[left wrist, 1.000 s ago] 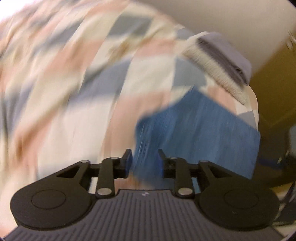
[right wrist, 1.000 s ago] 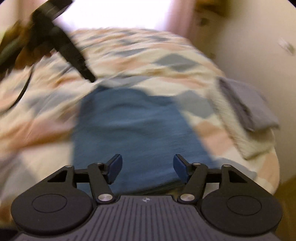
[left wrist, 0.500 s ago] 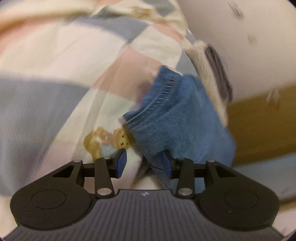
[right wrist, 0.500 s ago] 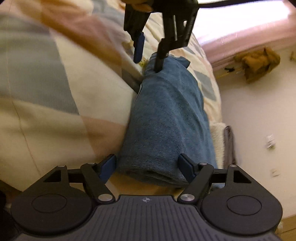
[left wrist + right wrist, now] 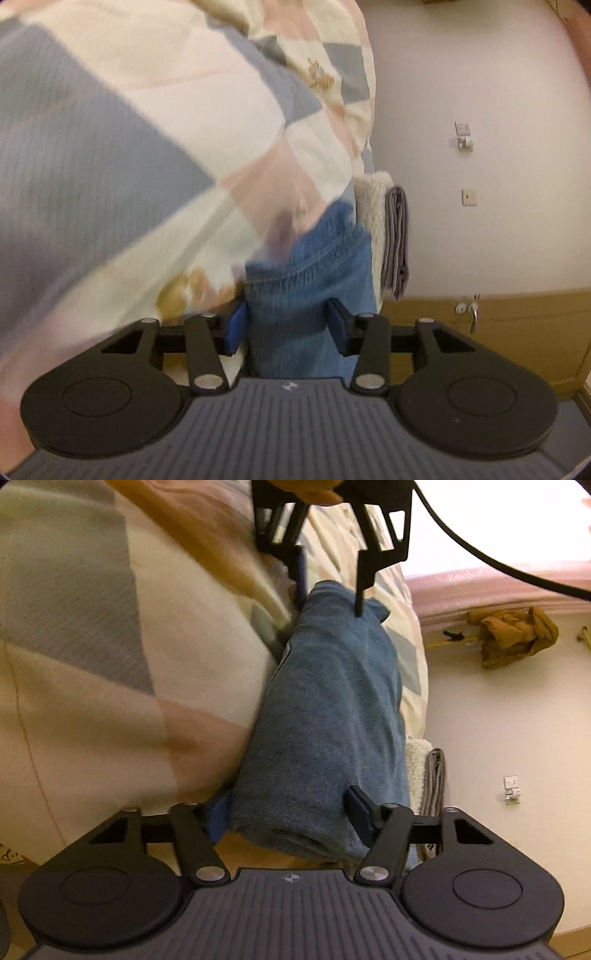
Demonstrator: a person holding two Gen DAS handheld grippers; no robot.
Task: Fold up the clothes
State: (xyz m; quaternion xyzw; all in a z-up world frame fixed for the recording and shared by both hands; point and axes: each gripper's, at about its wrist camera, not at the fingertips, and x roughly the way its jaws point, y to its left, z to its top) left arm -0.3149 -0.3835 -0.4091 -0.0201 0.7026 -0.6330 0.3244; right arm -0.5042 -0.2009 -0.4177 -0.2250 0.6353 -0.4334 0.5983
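A folded blue garment (image 5: pixel 328 716) lies on the checked quilt of the bed (image 5: pixel 92 657). My right gripper (image 5: pixel 291 816) is open with its jaws on either side of the garment's near end. My left gripper (image 5: pixel 328 579) straddles the far end, seen at the top of the right wrist view. In the left wrist view the blue garment (image 5: pixel 317 273) fills the gap between the open jaws of the left gripper (image 5: pixel 286 325). Whether either gripper presses the cloth is not clear.
A cream fleece item (image 5: pixel 371 206) and a folded grey cloth (image 5: pixel 397 236) are stacked beside the blue garment near the bed's edge. A white wall (image 5: pixel 480 221) with sockets stands beyond. A brown garment (image 5: pixel 513 635) hangs by the pink curtain.
Both grippers have pushed further onto the ends of the blue garment, so the cloth now sits deeper between each pair of jaws. Both views have tilted further.
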